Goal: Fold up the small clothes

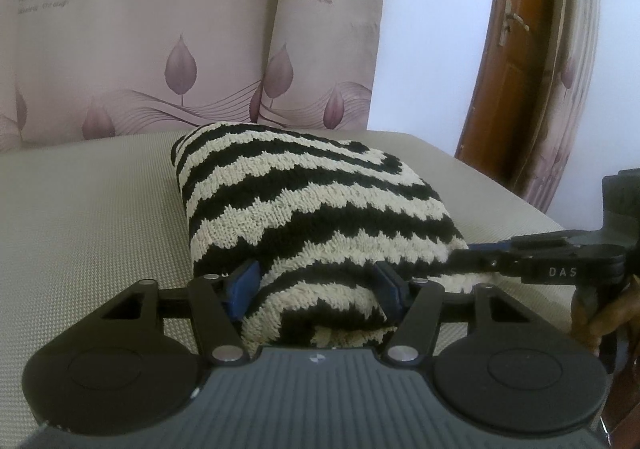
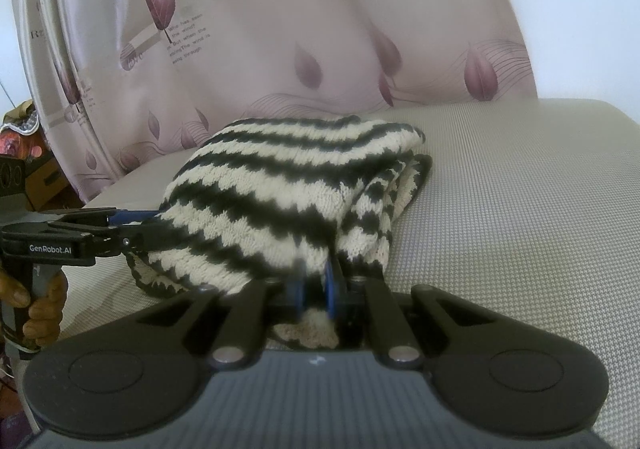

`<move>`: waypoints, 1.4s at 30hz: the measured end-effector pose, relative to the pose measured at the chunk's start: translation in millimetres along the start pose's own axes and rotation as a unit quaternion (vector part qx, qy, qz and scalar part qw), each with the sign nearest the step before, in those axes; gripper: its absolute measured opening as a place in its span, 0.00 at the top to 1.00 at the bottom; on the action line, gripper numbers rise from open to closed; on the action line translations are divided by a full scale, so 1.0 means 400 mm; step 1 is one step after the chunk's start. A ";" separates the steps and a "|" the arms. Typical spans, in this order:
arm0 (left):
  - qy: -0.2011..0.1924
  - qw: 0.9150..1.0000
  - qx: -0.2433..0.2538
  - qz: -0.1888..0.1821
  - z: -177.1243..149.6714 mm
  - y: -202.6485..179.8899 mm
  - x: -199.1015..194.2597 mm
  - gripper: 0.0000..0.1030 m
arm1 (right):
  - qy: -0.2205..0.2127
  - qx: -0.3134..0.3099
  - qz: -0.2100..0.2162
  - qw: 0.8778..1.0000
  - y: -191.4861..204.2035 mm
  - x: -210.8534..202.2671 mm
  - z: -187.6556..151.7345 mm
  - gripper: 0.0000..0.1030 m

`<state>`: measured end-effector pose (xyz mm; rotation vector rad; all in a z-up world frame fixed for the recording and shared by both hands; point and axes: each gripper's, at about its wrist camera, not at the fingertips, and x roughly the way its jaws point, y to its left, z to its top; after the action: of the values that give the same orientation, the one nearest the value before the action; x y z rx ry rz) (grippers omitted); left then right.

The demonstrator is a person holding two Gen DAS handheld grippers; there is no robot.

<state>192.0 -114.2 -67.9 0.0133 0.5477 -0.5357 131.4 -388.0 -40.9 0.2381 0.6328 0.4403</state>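
A black-and-cream zigzag knit garment (image 1: pixel 312 201) lies folded in a thick bundle on a beige textured surface (image 1: pixel 92 217). My left gripper (image 1: pixel 316 289) is open wide, its blue pads on either side of the bundle's near edge. My right gripper (image 2: pixel 316 289) is shut on the knit garment (image 2: pixel 280 189), pinching its near edge between the blue pads. Each gripper shows in the other view: the right one (image 1: pixel 472 255) comes in from the right edge, the left one (image 2: pixel 148 223) from the left edge.
A pink curtain with leaf prints (image 1: pixel 160 49) hangs behind the surface. A brown wooden door (image 1: pixel 512 81) stands at the back right. Boxes and clutter (image 2: pixel 24 153) sit at the far left. The beige surface (image 2: pixel 520 209) stretches to the right of the garment.
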 end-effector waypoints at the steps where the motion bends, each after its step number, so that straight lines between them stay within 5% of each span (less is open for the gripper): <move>1: 0.000 1.000 -0.001 -0.001 0.003 -0.001 -0.004 0.39 | 0.000 0.001 0.000 1.000 0.000 0.000 0.000 0.92; 3: -0.010 1.000 -0.013 -0.017 0.016 0.006 -0.026 0.35 | -0.002 0.004 0.005 1.000 -0.003 -0.002 0.000 0.89; 6: -0.045 0.996 -0.062 -0.054 0.044 0.056 -0.078 0.12 | -0.016 0.021 0.025 0.999 -0.013 -0.024 0.006 0.74; 8: -0.054 0.992 -0.093 -0.068 0.065 0.103 -0.096 0.03 | -0.037 0.036 0.035 0.998 -0.022 -0.053 0.012 0.26; 10: -0.037 0.989 -0.116 -0.083 0.087 0.159 -0.083 0.02 | -0.060 0.045 0.038 0.997 -0.040 -0.080 0.021 0.11; 12: -0.010 0.986 -0.139 -0.095 0.101 0.208 -0.048 0.02 | -0.057 0.072 0.044 0.995 -0.077 -0.081 0.042 0.11; 17: 0.046 0.960 -0.206 -0.183 0.100 0.301 0.077 0.01 | -0.013 0.139 0.076 0.987 -0.149 0.005 0.084 0.11; 23: 0.091 0.934 -0.260 -0.229 0.064 0.354 0.206 0.02 | 0.056 0.177 0.113 0.976 -0.180 0.145 0.106 0.11; 27: 0.090 0.949 -0.215 -0.212 0.079 0.310 0.247 0.17 | 0.055 0.173 0.130 0.975 -0.159 0.208 0.123 0.11; 28: 0.091 0.950 -0.218 -0.205 0.079 0.305 0.256 0.26 | 0.056 0.167 0.130 0.976 -0.146 0.226 0.128 0.18; 29: 0.088 0.952 -0.218 -0.196 0.079 0.302 0.258 0.32 | 0.061 0.163 0.129 0.976 -0.133 0.242 0.133 0.35; 32: 0.080 0.956 -0.220 -0.179 0.081 0.301 0.239 0.40 | 0.055 0.163 0.115 0.978 -0.100 0.261 0.137 0.45; 35: 0.075 0.965 -0.193 -0.162 0.096 0.275 0.187 0.43 | 0.033 0.156 0.096 0.983 -0.077 0.221 0.143 0.57; 42: 0.051 0.972 -0.174 -0.151 0.118 0.275 -0.015 0.43 | 0.003 0.162 0.106 0.981 0.031 0.109 0.155 0.59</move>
<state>264.5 -23.7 -38.4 -0.3843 0.7449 -0.7303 196.8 -362.0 -10.5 0.6186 0.6879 0.5417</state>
